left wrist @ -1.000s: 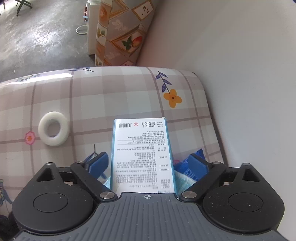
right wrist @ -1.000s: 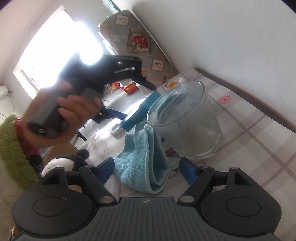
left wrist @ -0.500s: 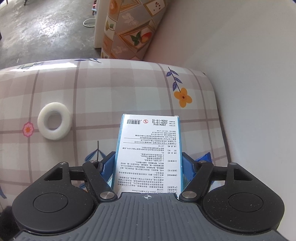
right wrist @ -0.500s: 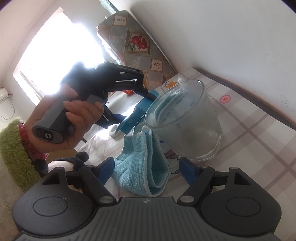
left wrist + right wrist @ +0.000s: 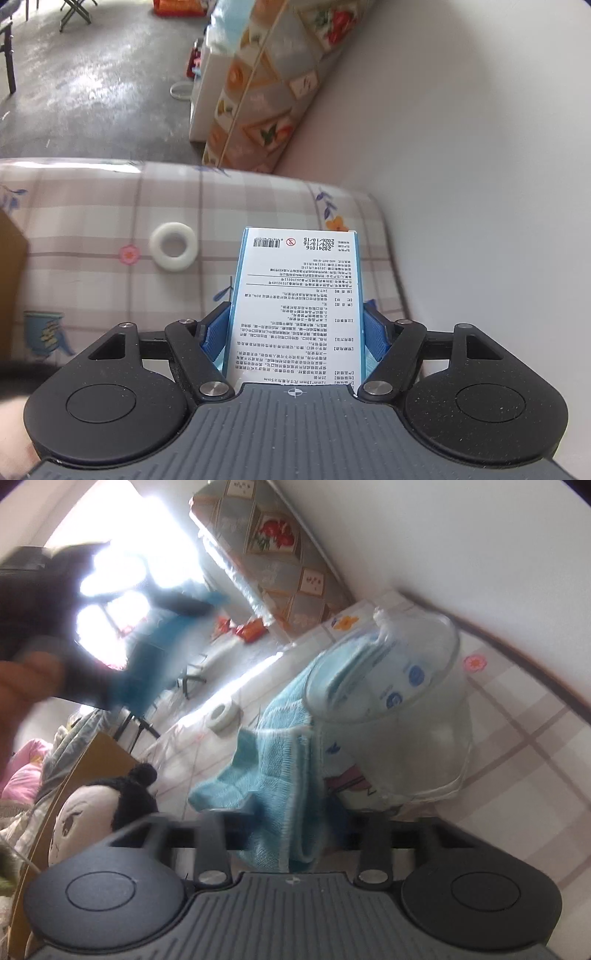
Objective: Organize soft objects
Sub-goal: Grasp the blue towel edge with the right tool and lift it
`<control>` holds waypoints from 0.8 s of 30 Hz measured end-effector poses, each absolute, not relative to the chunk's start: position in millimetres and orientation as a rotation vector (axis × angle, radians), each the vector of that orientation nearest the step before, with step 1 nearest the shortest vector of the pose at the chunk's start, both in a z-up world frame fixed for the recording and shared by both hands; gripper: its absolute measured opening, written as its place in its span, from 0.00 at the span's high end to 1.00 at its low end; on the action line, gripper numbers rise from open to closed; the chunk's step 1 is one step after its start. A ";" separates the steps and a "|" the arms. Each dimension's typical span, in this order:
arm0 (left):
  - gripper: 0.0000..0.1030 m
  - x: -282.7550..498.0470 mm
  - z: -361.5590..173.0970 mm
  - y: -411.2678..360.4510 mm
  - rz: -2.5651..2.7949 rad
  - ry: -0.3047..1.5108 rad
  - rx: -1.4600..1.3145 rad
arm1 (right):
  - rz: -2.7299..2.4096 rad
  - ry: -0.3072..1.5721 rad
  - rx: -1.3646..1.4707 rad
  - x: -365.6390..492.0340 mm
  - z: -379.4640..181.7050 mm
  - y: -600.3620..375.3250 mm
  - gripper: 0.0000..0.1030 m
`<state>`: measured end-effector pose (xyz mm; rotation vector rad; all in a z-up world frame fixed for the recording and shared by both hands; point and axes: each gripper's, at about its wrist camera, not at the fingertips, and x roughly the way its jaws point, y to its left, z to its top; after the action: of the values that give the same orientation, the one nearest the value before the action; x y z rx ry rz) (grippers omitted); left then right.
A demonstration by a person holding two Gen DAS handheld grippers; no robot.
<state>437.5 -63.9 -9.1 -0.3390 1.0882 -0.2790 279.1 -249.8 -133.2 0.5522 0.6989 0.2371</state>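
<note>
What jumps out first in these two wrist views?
In the left wrist view, a white-and-blue printed carton stands clamped between the left claw's blue pads, above a plaid flowered tablecloth with a white foam ring on it. In the right wrist view, the right claw has just been closing on a light-blue knitted cloth spilling from a tipped clear plastic tub.

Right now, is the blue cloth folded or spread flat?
Folded and bunched. The blue cloth shows doubled layers with white edging, rising beside the clear container with the right gripper closed on it.
</note>
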 end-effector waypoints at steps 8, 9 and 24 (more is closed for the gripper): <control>0.31 365.2 42.6 -18.1 -0.310 0.962 -0.380 | 0.335 0.702 0.619 258.8 -127.9 -255.3 0.90; 0.31 354.3 48.0 -12.1 -0.309 0.944 -0.384 | 0.349 0.708 0.632 253.3 -127.4 -256.9 0.90; 0.31 199.2 47.9 78.4 -0.263 0.795 -0.497 | 0.471 0.890 0.760 143.7 -131.7 -281.2 0.87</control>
<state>199.2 78.4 47.9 -0.4967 0.7946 -0.2634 143.7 -281.2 -131.7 0.7604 0.8901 0.4709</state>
